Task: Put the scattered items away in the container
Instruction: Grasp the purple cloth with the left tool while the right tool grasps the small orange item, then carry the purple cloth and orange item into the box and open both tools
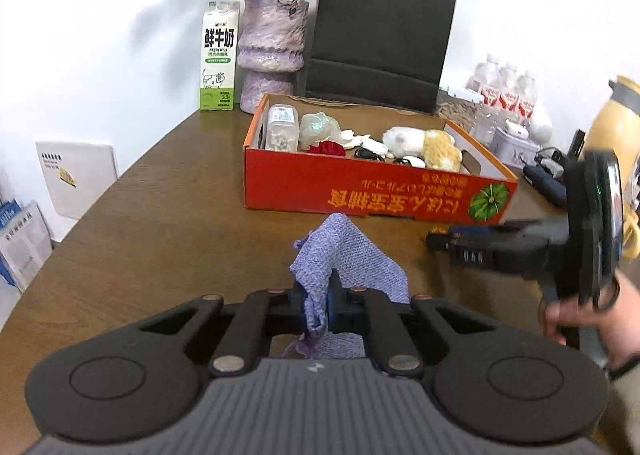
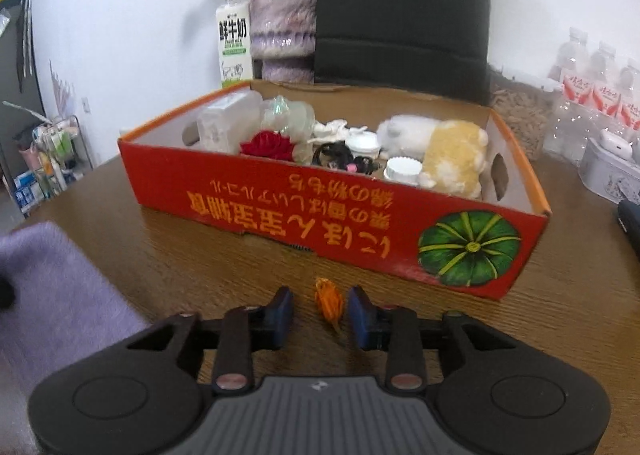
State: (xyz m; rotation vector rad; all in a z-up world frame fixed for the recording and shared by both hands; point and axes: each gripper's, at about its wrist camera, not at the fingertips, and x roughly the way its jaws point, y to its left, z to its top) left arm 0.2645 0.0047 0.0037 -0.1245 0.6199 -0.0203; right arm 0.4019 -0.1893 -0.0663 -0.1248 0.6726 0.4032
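Note:
My left gripper [image 1: 320, 309] is shut on a lilac knitted pouch [image 1: 352, 259], which hangs bunched between the pads just above the table. It shows blurred as the pouch [image 2: 52, 287] at the left of the right wrist view. The red cardboard box [image 1: 360, 191] stands just beyond, holding a white and yellow plush toy [image 1: 424, 145], a red rose [image 1: 328, 148], a clear plastic case [image 1: 282, 127] and small white pieces. My right gripper [image 2: 320, 307] is open, its blue pads either side of a small orange dried flower [image 2: 329, 301] lying on the table in front of the box [image 2: 280, 195]; the pads do not touch it.
Behind the box stand a milk carton [image 1: 218, 59], a purple vase of dried flowers [image 1: 272, 51] and a black paper bag [image 1: 380, 35]. Water bottles [image 1: 504, 95], a pale tin [image 2: 608, 171] and a yellow object [image 1: 612, 123] crowd the right. A hand [image 1: 588, 315] holds the right gripper.

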